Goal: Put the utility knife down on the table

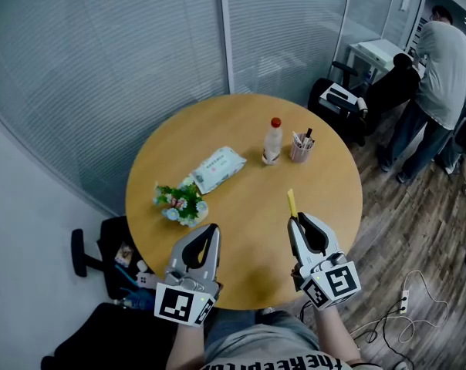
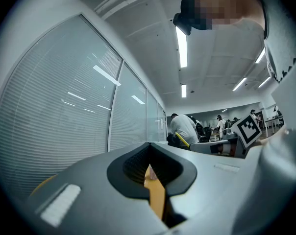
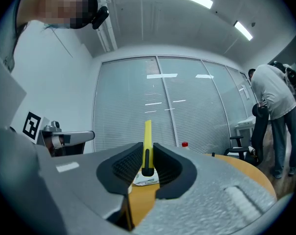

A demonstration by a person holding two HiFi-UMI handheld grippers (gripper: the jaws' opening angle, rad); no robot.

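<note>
The right gripper (image 1: pixel 298 221) is clamped on the yellow utility knife (image 1: pixel 291 203), which sticks out of the jaws toward 12 o'clock over the round table's (image 1: pixel 241 114) 5 o'clock part, not lying on the wood. The left gripper (image 1: pixel 211 227), at 7 o'clock, has its jaws together with nothing between them. Each marker cube carries black-and-white squares and no words. Print on the wipes pack (image 1: pixel 217 168) is too small to read.

Only the right gripper view shows the knife's black part between the pads (image 3: pixel 131 163). The flower pot (image 1: pixel 180 201) and pen cup (image 1: pixel 301 148) appear only from the head. The red-capped bottle (image 1: pixel 272 141) shows in the right gripper view as just a cap.
</note>
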